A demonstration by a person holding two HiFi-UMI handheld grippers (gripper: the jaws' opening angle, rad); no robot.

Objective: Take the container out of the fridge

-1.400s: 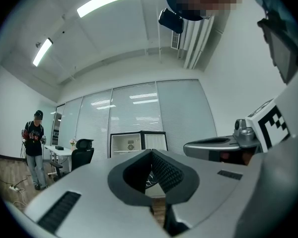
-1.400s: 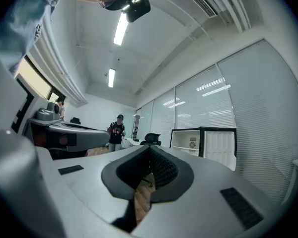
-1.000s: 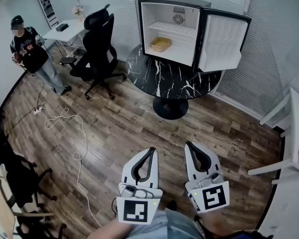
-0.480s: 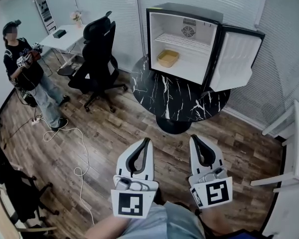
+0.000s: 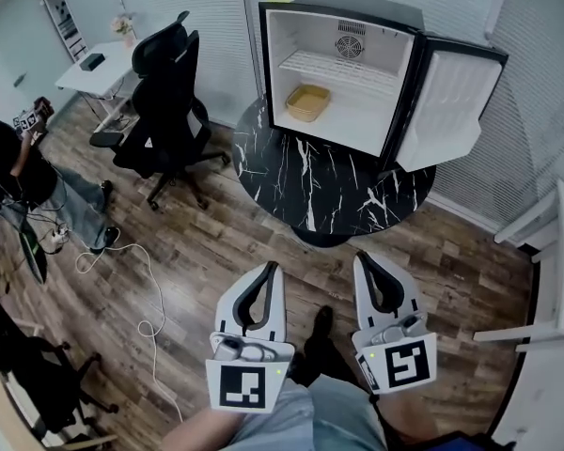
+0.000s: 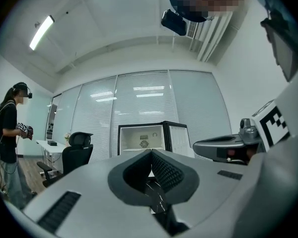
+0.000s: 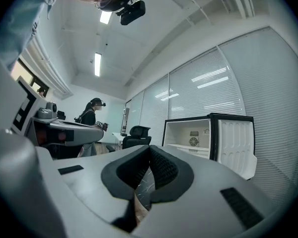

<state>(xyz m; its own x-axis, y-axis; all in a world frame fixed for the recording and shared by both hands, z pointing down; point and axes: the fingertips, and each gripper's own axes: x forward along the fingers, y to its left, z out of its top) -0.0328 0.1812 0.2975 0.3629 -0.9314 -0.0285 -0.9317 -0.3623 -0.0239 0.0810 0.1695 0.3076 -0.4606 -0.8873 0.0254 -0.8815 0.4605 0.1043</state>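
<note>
1. Fridge: stands on the far part of a round black marble table. Its door is swung fully open at the fridge's right side. The interior is white, with a wire shelf across the upper part and a fan grille on the back wall.

2. Container: a shallow yellow tray. It rests on the fridge floor, below the wire shelf and close to the fridge's left wall. Neither gripper touches it.

3. Left gripper: held low in front of the fridge and well apart from it, above the wood floor. The left gripper view shows the jaws clenched tip to tip with nothing between them, pointing at the fridge.

4. Right gripper: held just beside the left gripper, equally far from the fridge. The right gripper view shows the jaws pressed together and empty, with the fridge ahead and to the right.

5. Surroundings: a black office chair stands to the left of the fridge. A person stands farther left, well apart from the fridge.
</note>
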